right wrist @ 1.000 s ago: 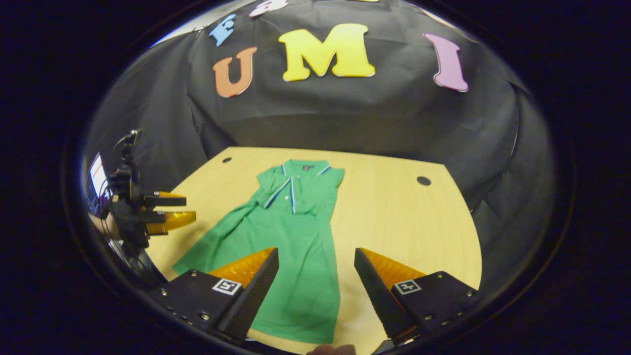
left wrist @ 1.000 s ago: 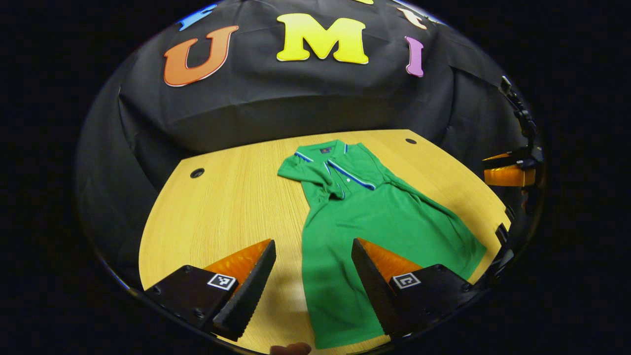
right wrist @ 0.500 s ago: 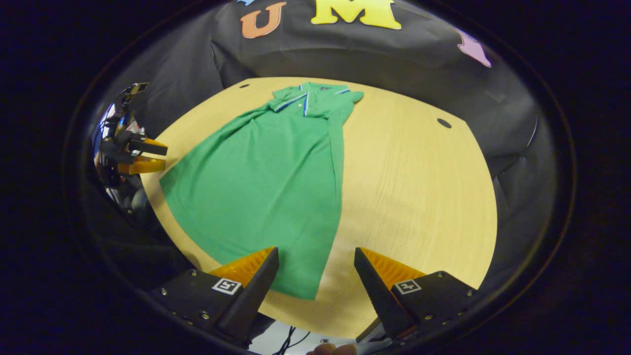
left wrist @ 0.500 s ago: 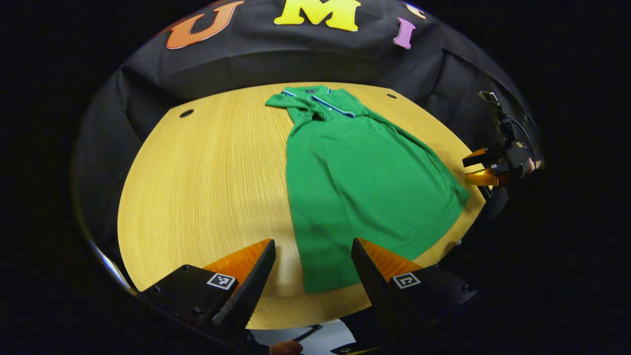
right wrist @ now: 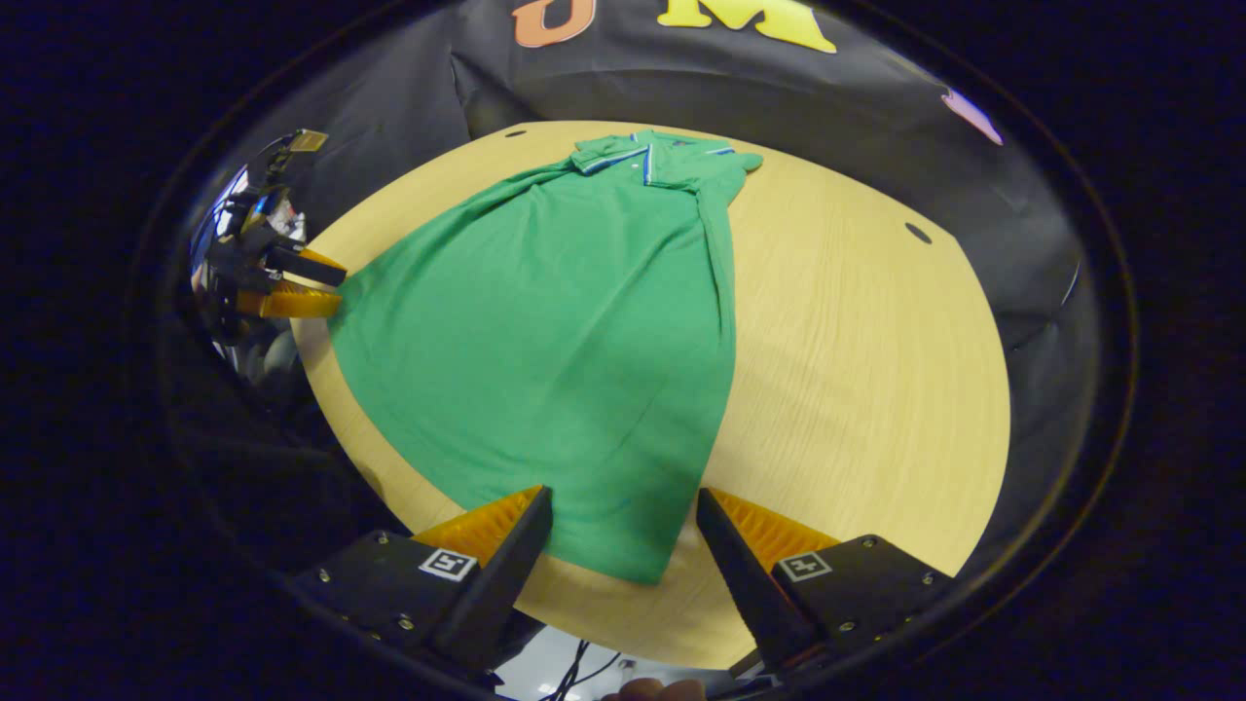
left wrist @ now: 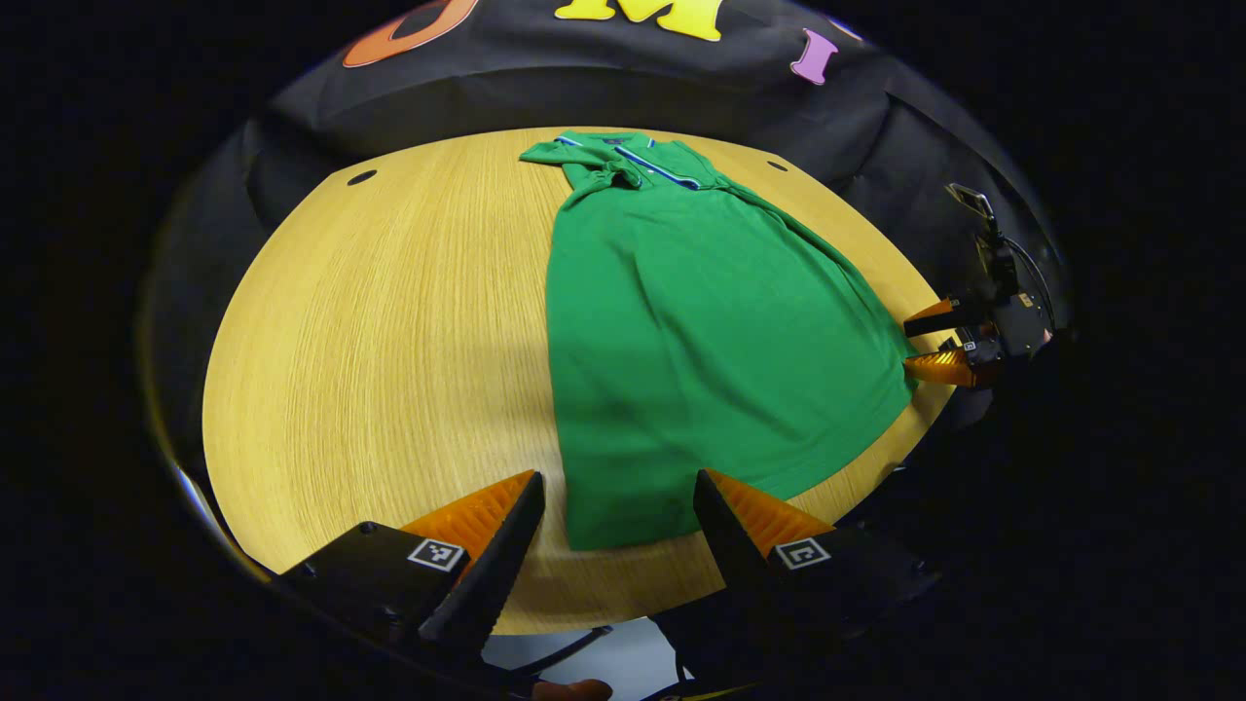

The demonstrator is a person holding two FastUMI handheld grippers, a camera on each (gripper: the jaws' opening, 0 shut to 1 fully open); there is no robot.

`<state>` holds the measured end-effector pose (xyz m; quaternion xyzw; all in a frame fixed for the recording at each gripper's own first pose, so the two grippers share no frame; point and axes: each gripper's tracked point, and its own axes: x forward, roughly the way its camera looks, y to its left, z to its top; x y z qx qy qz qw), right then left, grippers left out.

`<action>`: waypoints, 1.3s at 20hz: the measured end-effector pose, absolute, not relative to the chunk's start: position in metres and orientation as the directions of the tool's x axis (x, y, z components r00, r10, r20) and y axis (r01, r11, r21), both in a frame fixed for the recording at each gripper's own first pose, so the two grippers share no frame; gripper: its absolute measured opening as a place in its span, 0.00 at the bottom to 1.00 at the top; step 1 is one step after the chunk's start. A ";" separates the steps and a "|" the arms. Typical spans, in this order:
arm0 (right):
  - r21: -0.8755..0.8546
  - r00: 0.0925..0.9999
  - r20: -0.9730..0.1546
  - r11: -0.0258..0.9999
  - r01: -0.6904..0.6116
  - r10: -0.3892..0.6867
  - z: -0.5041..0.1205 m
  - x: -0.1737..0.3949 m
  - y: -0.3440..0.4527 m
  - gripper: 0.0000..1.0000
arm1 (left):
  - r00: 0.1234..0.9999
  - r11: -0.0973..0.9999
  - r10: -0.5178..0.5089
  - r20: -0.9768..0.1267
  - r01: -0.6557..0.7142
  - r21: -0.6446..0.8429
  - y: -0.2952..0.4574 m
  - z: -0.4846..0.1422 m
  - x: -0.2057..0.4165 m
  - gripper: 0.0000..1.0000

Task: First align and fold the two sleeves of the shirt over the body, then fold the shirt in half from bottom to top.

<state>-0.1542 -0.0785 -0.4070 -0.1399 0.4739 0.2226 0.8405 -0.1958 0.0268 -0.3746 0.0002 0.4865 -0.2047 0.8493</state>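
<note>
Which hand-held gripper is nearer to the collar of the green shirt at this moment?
Neither clearly. The left hand-held gripper and the right hand-held gripper each sit open over a bottom hem corner of the green shirt, with the collar at the table's far end.

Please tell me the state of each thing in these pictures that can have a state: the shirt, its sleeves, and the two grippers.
green shirt: lying flat on the wooden table, collar at the far end, not yet folded in half.
sleeves: folded in over the body near the collar.
left gripper: open, holding nothing, at the shirt's bottom left corner.
right gripper: open, holding nothing, at the shirt's bottom right corner.
</note>
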 end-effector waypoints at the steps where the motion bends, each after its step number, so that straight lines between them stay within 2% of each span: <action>1: -0.032 0.455 -0.858 0.860 -0.509 0.237 -0.408 -0.153 -0.078 0.96 | 0.443 0.916 -0.337 -0.831 0.356 -0.182 0.027 -0.375 -0.195 1.00; 4: -0.042 0.452 -0.858 0.843 -0.536 0.245 -0.411 -0.159 -0.074 0.99 | 0.457 0.911 -0.269 -0.848 0.406 -0.071 0.024 -0.382 -0.195 1.00; 5: -0.044 0.466 -0.847 0.842 -0.538 0.254 -0.413 -0.159 -0.069 0.90 | 0.464 0.906 -0.292 -0.836 0.413 -0.087 0.013 -0.381 -0.195 1.00; 7: -0.095 0.501 -0.836 0.841 -0.532 0.222 -0.411 -0.156 -0.069 0.01 | 0.498 0.913 -0.281 -0.820 0.403 -0.069 -0.003 -0.378 -0.193 0.42; 8: -0.098 0.493 -0.841 0.835 -0.541 0.221 -0.411 -0.158 -0.068 0.01 | 0.492 0.904 -0.290 -0.821 0.421 -0.067 -0.008 -0.380 -0.193 0.13; 10: -0.024 0.469 -0.849 0.869 -0.494 0.244 -0.410 -0.156 -0.067 0.01 | 0.450 0.897 -0.369 -0.813 0.401 -0.186 -0.016 -0.378 -0.197 0.05; 12: 0.043 0.453 -0.852 0.899 -0.436 0.261 -0.406 -0.153 -0.071 0.01 | 0.438 0.898 -0.413 -0.799 0.343 -0.277 -0.012 -0.367 -0.197 0.03; 15: 0.106 0.460 -0.837 0.913 -0.394 0.296 -0.392 -0.151 -0.070 0.00 | 0.450 0.894 -0.434 -0.781 0.320 -0.313 -0.006 -0.353 -0.189 0.03; 21: 0.148 0.477 -0.812 0.909 -0.388 0.336 -0.364 -0.141 -0.062 0.01 | 0.455 0.877 -0.461 -0.762 0.362 -0.315 -0.015 -0.329 -0.180 0.03; 26: 0.185 0.509 -0.775 0.904 -0.385 0.375 -0.332 -0.115 -0.051 0.01 | 0.510 0.871 -0.474 -0.718 0.395 -0.294 -0.018 -0.297 -0.148 0.03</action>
